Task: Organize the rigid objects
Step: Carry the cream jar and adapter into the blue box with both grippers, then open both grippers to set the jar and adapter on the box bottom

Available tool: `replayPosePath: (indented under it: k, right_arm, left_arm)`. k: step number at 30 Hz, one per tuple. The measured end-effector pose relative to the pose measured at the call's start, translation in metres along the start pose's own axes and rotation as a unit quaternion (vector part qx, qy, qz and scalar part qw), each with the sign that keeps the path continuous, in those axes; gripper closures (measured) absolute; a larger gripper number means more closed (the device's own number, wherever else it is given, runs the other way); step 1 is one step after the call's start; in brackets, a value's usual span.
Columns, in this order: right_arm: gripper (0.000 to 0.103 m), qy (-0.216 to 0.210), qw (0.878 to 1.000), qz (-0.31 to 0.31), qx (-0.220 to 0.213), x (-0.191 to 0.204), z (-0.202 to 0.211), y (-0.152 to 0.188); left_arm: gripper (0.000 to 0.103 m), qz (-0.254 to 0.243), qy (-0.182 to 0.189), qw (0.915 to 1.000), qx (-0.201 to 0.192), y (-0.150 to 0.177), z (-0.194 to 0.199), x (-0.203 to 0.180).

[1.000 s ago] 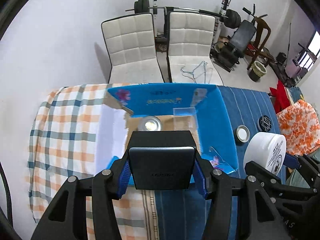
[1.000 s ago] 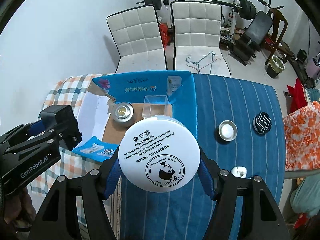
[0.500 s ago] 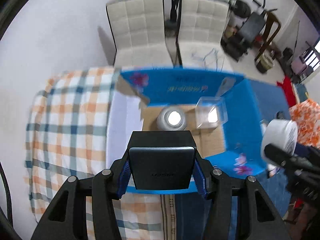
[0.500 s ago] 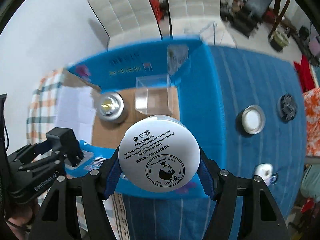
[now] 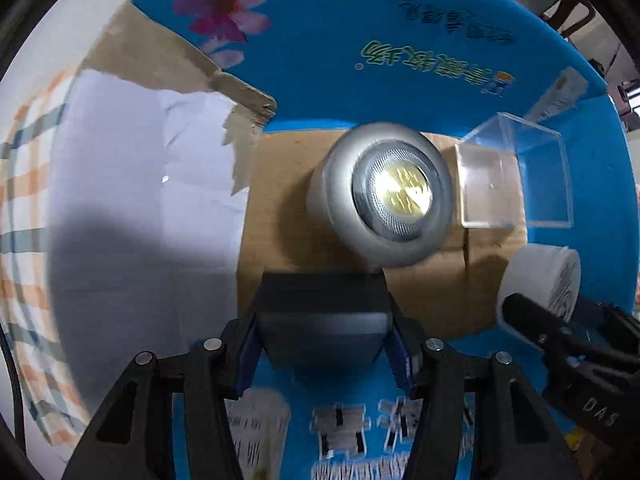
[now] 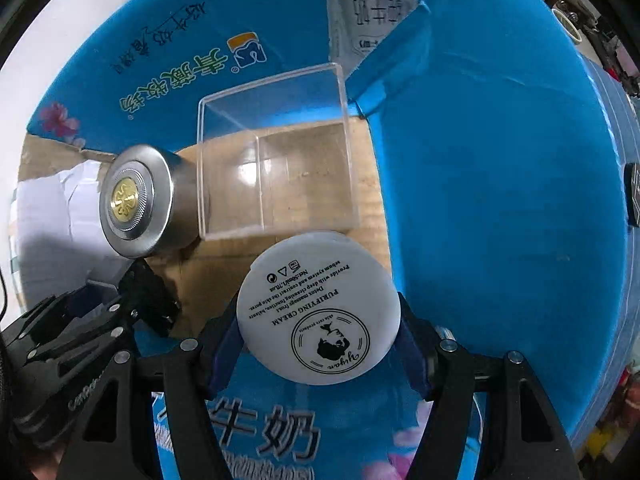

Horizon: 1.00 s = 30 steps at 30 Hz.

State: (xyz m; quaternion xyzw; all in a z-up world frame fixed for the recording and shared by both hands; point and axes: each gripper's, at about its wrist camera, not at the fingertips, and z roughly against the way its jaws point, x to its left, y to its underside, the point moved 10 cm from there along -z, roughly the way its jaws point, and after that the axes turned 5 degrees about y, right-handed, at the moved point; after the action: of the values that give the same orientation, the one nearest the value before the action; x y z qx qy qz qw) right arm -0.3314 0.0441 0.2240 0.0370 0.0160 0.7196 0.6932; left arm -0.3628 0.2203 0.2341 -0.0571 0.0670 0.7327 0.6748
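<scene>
We hold a flat black rectangular case [image 5: 322,316] in the left gripper [image 5: 322,354], jaws clamped on its sides, and a round white plastic cream jar [image 6: 319,308] in the right gripper [image 6: 320,350], likewise clamped. Both point down into the blue cardboard box [image 6: 500,168]; free brown floor lies at twelve o'clock, before the silver round tin [image 5: 380,200] and clear plastic cube [image 6: 276,172].

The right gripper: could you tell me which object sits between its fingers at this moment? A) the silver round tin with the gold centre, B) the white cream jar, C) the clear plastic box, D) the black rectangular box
B: the right gripper has its blue pads pressed on either side of the white cream jar, while the silver tin and clear box rest on the carton floor.
</scene>
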Motion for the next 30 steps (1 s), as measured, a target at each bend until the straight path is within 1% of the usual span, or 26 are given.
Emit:
replayPosePath:
  k: [4,6,11,13,16,18,21,23,24,25,26,27,28,29,30]
  right_arm:
    - [0.032,0.010,1.000,0.007,0.016,0.001,-0.012,-0.003]
    - [0.032,0.020,1.000,0.011,0.017,0.000,-0.014,-0.004]
    - [0.032,0.019,0.999,0.011,0.030,-0.003,-0.016,-0.007]
    - [0.032,0.016,0.999,0.014,0.042,0.009,-0.021,-0.008]
    - [0.031,0.015,0.998,0.023,0.060,0.010,-0.025,-0.002]
    - [0.026,0.013,0.997,0.028,0.070,0.009,-0.023,0.001]
    - [0.018,0.012,0.998,0.035,0.059,0.007,-0.010,0.002]
    - [0.015,0.016,0.998,0.043,0.050,0.005,0.000,0.004]
    - [0.013,0.018,0.998,0.047,0.048,0.004,0.003,0.005]
    - [0.011,0.021,0.997,0.053,0.046,0.003,0.006,0.008]
    - [0.004,0.032,0.997,0.062,0.041,0.001,0.011,0.010]
    - [0.000,0.042,0.996,0.068,0.035,-0.001,0.015,0.014]
    - [0.000,0.049,0.996,0.076,0.028,-0.002,0.019,0.020]
    - [0.000,0.051,0.995,0.079,0.023,0.000,0.023,0.022]
    - [0.000,0.052,0.995,0.082,0.018,0.000,0.027,0.026]
  left_arm:
    - [0.052,-0.006,-0.005,1.0000,-0.004,-0.006,-0.003,-0.005]
    - [0.052,-0.008,-0.005,1.0000,-0.002,-0.007,-0.004,-0.007]
    - [0.052,-0.013,-0.005,0.9999,0.001,-0.008,-0.008,-0.010]
    - [0.051,-0.016,-0.006,0.9998,0.007,-0.006,-0.010,-0.011]
    - [0.050,-0.011,0.006,0.9996,0.027,0.001,-0.014,-0.012]
    - [0.049,-0.011,0.013,0.9993,0.033,0.006,-0.014,-0.013]
    - [0.049,-0.011,0.010,0.9991,0.040,0.012,-0.012,-0.014]
    - [0.049,-0.012,0.008,0.9990,0.042,0.017,-0.007,-0.011]
    - [0.047,-0.010,0.007,0.9992,0.039,0.019,-0.001,-0.012]
    - [0.042,-0.007,0.004,0.9994,0.034,0.021,0.004,-0.012]
    - [0.039,-0.003,0.002,0.9996,0.027,0.022,0.010,-0.010]
    - [0.033,0.002,0.004,0.9998,0.020,0.023,0.015,-0.010]
    - [0.026,0.007,0.008,0.9998,0.014,0.024,0.020,-0.009]
    - [0.021,0.012,0.013,0.9998,0.009,0.026,0.026,-0.007]
    - [0.013,0.018,0.011,0.9998,0.002,0.028,0.031,-0.005]
